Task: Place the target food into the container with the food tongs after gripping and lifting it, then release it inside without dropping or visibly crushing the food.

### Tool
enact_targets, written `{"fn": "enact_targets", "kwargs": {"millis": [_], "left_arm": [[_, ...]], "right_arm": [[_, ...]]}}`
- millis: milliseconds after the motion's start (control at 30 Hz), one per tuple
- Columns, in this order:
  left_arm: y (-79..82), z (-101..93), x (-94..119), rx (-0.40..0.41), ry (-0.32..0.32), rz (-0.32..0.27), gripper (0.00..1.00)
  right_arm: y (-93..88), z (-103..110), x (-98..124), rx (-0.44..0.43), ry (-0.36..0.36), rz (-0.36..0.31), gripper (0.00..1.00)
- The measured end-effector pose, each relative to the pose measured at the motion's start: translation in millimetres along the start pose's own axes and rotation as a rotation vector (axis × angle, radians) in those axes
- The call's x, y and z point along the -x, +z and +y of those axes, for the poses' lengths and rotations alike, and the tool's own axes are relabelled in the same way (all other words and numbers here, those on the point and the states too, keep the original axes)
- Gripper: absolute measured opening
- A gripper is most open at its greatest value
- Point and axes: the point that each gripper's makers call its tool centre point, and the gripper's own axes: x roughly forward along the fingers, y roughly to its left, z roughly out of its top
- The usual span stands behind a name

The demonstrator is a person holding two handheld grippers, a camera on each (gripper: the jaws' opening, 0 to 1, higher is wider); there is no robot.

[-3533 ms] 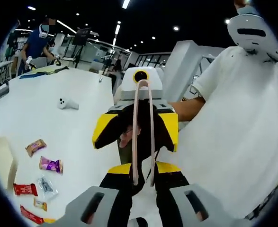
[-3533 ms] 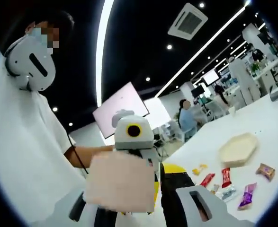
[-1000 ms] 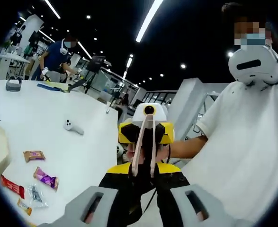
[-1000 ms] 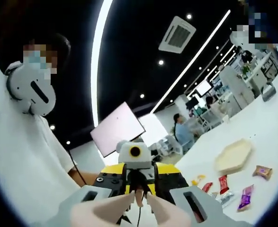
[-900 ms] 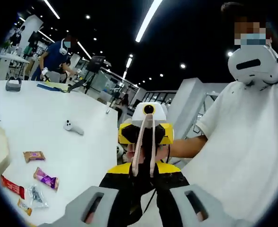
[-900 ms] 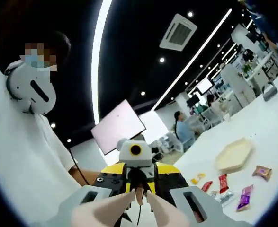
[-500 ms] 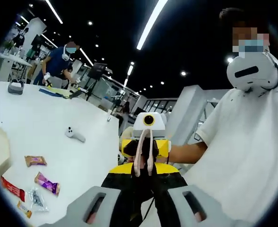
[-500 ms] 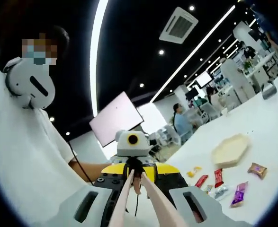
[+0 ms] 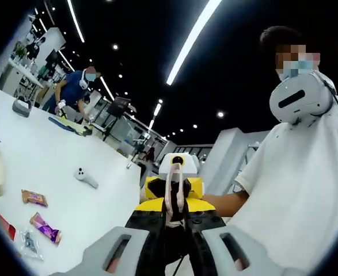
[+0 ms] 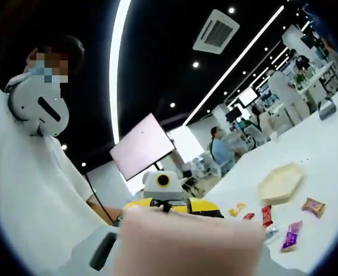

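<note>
Bright ceiling strip lights (image 9: 193, 34) glare against dark ceiling; a blurred pink object (image 10: 186, 241) nearest the lens.

The two cameras face each other at close range above the near edge of the white desk (image 9: 53, 172). The left gripper view looks along its own jaws at the right tool (image 9: 175, 195), with the person (image 9: 307, 190) on its right and the desk on its left. The right gripper view looks back at the left tool (image 10: 164, 190), a pale blurred surface pressed close to its lens. Both views share the person, the desk and the scattered snack packets (image 10: 289, 233).
</note>
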Motion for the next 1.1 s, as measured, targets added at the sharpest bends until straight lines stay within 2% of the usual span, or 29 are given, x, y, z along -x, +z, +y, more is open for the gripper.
{"fn": "enact_targets", "kwargs": {"millis": [200,333,567,733,867,1100], "left_arm": [[2.1,-0.5,1,-0.020,-0.021,0.047,0.10],[-3.0,-1.4,-2,-0.017,-0.043,0.098,0.11],[-5.3,-0.3,-4,-0.023,-0.044,0.106,0.12],[0.5,1.1,-7,-0.004,-0.049,0.045,0.11],[-7.7,-0.7,-9,-0.022,-0.048,0.083,0.11],[-5.6,-0.4,-9,-0.033,-0.044,0.093,0.11]], "right_arm": [[-4.1,5,0,-0.014,0.021,0.030,0.22],[-6.7,7,2,-0.015,0.025,0.050,0.22],[-6.3,4,8,-0.018,0.005,0.056,0.21],[-1.4,4,7,-0.032,-0.002,0.026,0.22],[-5.2,6,6,-0.031,0.002,0.043,0.22],[-5.4,6,6,-0.044,0.000,0.040,0.23]]}}
